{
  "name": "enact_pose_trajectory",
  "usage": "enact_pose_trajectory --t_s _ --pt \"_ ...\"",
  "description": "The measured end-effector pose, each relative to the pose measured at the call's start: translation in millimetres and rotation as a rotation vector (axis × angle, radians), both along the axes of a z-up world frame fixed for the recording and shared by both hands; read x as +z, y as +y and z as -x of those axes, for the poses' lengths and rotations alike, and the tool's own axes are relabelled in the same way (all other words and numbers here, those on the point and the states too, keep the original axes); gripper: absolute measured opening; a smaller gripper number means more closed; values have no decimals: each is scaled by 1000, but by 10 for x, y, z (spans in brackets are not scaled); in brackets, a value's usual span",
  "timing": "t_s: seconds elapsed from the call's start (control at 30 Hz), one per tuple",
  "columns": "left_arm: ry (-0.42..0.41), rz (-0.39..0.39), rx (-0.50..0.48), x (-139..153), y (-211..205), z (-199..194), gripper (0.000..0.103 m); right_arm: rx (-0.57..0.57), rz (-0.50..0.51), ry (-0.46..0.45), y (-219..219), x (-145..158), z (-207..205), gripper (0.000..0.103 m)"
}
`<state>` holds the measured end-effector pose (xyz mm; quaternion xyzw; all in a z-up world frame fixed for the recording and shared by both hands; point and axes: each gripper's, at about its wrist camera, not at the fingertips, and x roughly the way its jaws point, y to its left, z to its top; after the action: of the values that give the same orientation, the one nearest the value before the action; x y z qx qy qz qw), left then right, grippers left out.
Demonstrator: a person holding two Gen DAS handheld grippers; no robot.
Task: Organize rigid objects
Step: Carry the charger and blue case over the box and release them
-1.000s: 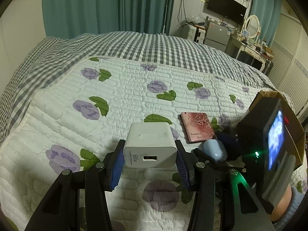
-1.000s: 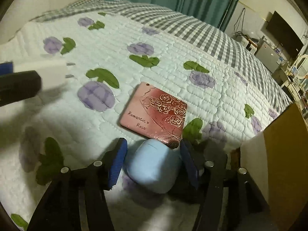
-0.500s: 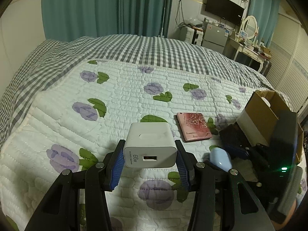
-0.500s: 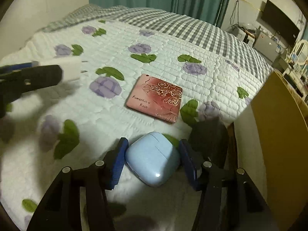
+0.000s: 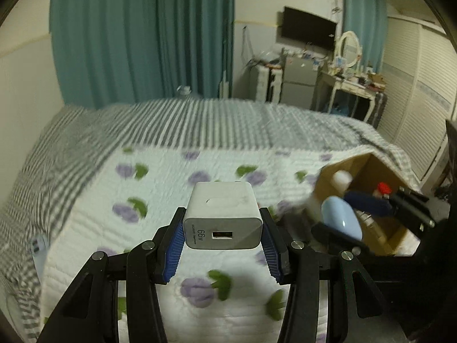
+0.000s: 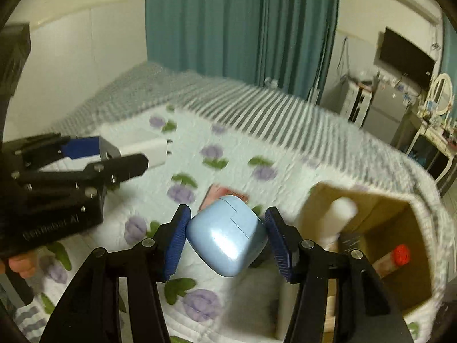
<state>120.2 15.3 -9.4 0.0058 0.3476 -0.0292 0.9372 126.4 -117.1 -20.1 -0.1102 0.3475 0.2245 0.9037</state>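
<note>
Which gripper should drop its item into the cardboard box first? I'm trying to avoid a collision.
Right. The right gripper, with the blue earbud case, is beside the cardboard box; the left gripper, with the white charger, is farther away.

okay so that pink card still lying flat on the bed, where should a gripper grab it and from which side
The pink card lies flat on the quilt, so take it by its two long edges from straight above, fingers pressing into the soft quilt. The earbud case hides its near edge here, so exact width is unclear.
</note>
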Motion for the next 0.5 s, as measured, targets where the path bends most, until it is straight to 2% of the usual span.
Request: enact_pose_trajectory --t_s 0.17,0.27,0.37,0.5 --pt "-49 18 -76 296 -523 32 50 -62 14 -75 -548 417 17 54" --pt "-58 14 -123 355 -848 -3 50 -110 32 -94 -912 550 -4 54" --pt "-45 32 -171 324 -1217 -82 50 -146 54 -98 -1200 603 -37 54" --pt "-9 44 -215 197 -1588 -204 50 -202 65 -70 -1626 524 -105 53"
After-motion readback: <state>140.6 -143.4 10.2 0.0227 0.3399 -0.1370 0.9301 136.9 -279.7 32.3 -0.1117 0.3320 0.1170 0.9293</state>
